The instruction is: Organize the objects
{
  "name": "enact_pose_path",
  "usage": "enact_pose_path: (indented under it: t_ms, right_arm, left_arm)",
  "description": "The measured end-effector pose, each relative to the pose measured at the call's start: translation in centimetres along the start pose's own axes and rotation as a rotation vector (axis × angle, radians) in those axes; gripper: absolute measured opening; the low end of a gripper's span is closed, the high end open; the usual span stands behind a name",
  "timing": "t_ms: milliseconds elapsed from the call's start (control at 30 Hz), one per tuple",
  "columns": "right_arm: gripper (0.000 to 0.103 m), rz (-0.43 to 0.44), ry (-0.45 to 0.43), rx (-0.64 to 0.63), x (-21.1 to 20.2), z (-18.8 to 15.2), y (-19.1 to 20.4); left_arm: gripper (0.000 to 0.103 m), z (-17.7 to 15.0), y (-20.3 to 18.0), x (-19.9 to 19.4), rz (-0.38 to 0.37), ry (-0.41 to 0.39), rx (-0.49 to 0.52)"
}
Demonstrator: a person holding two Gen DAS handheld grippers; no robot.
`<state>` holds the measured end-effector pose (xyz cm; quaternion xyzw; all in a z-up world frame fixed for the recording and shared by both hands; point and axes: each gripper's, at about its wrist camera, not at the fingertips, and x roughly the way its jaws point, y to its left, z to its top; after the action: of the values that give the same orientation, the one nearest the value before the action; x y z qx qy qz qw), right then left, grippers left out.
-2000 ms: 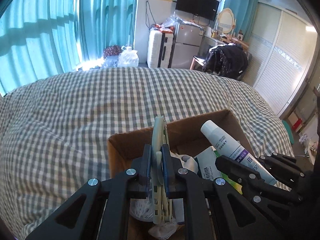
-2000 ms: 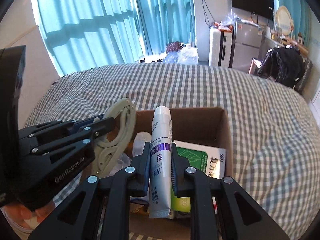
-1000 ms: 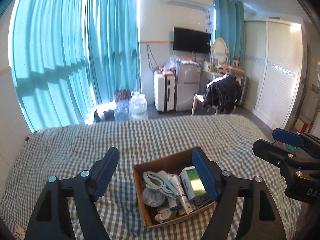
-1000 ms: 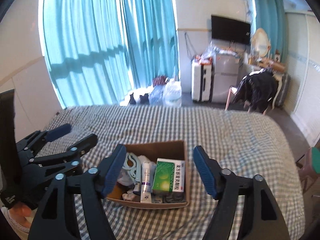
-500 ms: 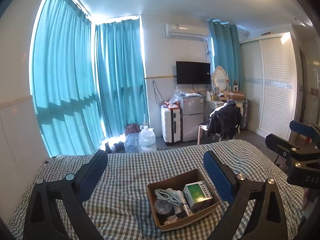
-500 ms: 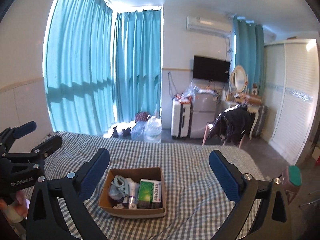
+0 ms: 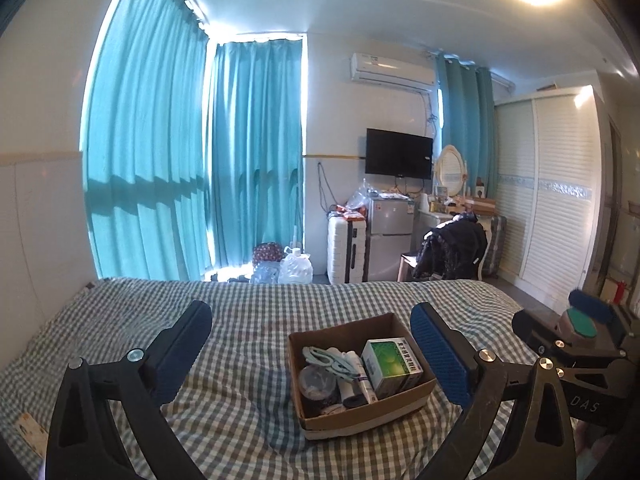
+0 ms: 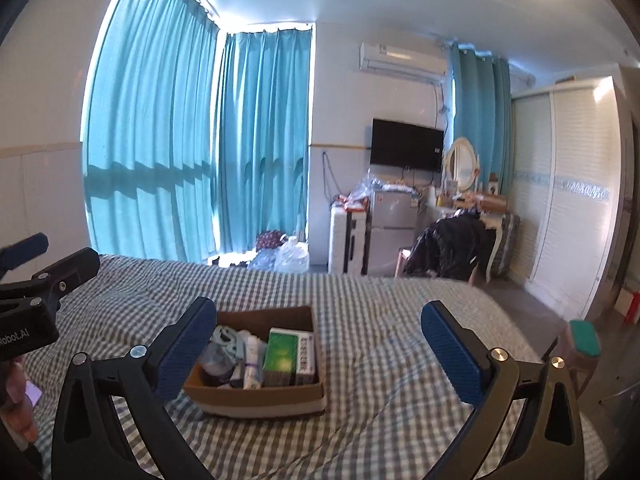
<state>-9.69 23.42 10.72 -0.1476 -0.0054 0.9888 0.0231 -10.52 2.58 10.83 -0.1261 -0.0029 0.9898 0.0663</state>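
A brown cardboard box point(image 7: 370, 420) sits on the checked bedspread, also in the right wrist view point(image 8: 260, 400). Inside lie a green medicine carton point(image 7: 390, 362), a white tube with a purple band point(image 7: 362, 376), a pale green plastic hanger piece point(image 7: 326, 360) and a dark round lid. The carton point(image 8: 286, 354) and tube point(image 8: 252, 366) show in the right wrist view too. My left gripper point(image 7: 312, 354) is wide open and empty, held back above the bed. My right gripper point(image 8: 320, 354) is wide open and empty, likewise well back from the box.
The grey-and-white checked bed point(image 7: 240, 320) fills the foreground. Behind it are teal curtains point(image 7: 248, 160), water jugs, a white suitcase and small fridge point(image 7: 388, 240), a chair with a black jacket point(image 7: 452, 252), a wall TV and a white wardrobe point(image 7: 552, 208).
Both grippers let go of the hanger piece and the tube into the box, opened wide, and pulled up and back, so the box now looks small and far.
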Motion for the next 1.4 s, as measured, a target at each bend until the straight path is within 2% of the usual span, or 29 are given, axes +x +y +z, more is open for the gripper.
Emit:
enact_pose_path:
  t_ms: [100,300,467,533,667,1400]
  right_arm:
    - [0.103,0.026,0.034,0.054,1.1,-2.3,-0.3]
    - [0.103,0.013,0.120,0.061,3.7,-7.4,0.2]
    - [0.103,-0.006,0.157,0.036,5.0,-9.2,0.8]
    - [0.103,-0.009,0.158,0.030,5.0,-9.2,0.8]
    - [0.103,-0.011,0.157,0.022,4.8,-9.1,1.1]
    - [0.103,-0.012,0.155,-0.001,4.0,-8.5,2.0]
  left_arm:
    - [0.102,-2.4,0.5,0.0,0.005,-0.009,-0.003]
    - [0.102,-6.0,0.1,1.4,0.063,0.048,0.080]
    - [0.102,-7.8,-0.1,2.1,0.057,0.085,0.100]
    - [0.102,-8.1,-0.2,2.3,0.067,0.096,0.101]
    - [0.102,-8.3,0.1,2.7,0.034,0.123,0.070]
    - [0.103,-8.5,0.2,2.8,0.042,0.145,0.052]
